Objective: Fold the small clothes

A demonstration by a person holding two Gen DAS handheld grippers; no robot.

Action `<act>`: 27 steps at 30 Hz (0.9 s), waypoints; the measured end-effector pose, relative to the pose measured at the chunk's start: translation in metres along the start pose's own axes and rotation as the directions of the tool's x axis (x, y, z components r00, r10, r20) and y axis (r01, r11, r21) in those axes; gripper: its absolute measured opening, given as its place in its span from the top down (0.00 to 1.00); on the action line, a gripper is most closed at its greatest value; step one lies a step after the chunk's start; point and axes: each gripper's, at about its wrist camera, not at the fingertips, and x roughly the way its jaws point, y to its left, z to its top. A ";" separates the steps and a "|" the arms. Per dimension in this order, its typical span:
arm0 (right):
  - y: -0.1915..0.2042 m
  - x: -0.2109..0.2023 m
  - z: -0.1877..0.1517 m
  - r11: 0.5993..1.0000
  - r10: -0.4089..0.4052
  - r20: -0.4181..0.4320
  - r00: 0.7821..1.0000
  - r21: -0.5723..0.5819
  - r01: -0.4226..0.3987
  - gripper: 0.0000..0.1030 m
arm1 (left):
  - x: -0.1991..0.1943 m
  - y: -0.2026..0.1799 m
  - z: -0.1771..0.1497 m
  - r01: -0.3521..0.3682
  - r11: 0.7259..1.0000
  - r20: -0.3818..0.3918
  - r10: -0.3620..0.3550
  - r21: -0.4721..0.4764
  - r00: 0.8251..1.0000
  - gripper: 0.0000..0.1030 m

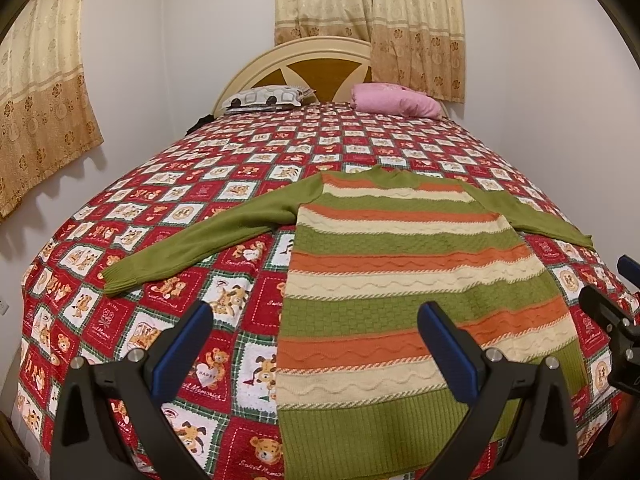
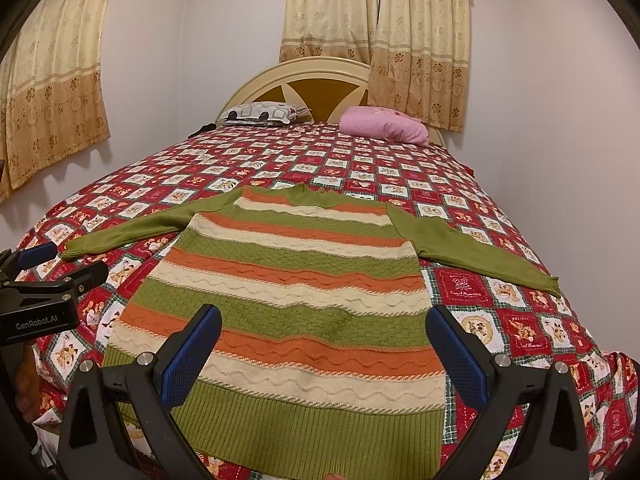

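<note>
Sweater [image 2: 288, 312] lies flat on the bed [image 2: 500, 208], front side down or up I cannot tell, with the collar toward the headboard [image 2: 320, 84] and the ribbed hem at the near edge of the bed. Both green sleeves are spread out to the sides, left sleeve [image 1: 192, 244] and right sleeve [image 2: 480, 252], and nothing is folded yet. The left claw [image 1: 316, 344] is wide and empty, and it hovers over the left border of the sweater near the hem. The right claw [image 2: 324, 352] is also wide and empty, above the lower middle of the sweater. In my judgement the step in hand is the first fold, which should begin with a sleeve. To do it well, each claw should go out to a cuff (the thick ribbed end gives a better hold than the thin knit), pinch only one layer, and bring the sleeve across the body without pulling the body out of place. The knit is soft and may stretch, so the lift should be low and slow. The bedcover is smooth here, but it can wrinkle if a finger drags on it. Two pillows [image 2: 384, 126] are well apart from the sweater and do not disturb.
</note>
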 end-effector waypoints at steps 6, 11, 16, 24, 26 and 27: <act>0.001 0.002 -0.004 1.000 0.001 -0.008 1.000 -0.001 -0.001 0.01 | 0.000 0.004 -0.001 -0.002 1.000 -0.002 0.002 0.000 1.000 0.00; 0.001 0.005 -0.005 1.000 0.004 -0.012 1.000 0.000 -0.004 0.01 | 0.000 0.005 -0.001 -0.005 1.000 -0.003 0.005 0.001 1.000 0.00; -0.002 0.010 -0.007 1.000 0.006 -0.025 1.000 0.002 -0.006 0.01 | 0.003 0.005 -0.004 -0.007 1.000 -0.009 0.008 0.003 1.000 0.00; -0.008 0.029 -0.014 1.000 0.007 -0.063 0.998 0.005 -0.006 0.01 | 0.013 0.007 -0.007 -0.018 1.000 -0.028 0.018 0.022 0.999 0.00; -0.013 0.034 -0.013 1.000 0.001 -0.071 0.997 0.016 0.000 0.01 | 0.018 0.008 -0.006 -0.023 0.999 -0.035 0.024 0.026 0.999 0.00; -0.017 0.037 -0.013 1.000 0.000 -0.076 0.997 0.023 0.001 0.01 | 0.021 0.004 -0.003 -0.027 0.999 -0.038 0.028 0.030 0.999 0.00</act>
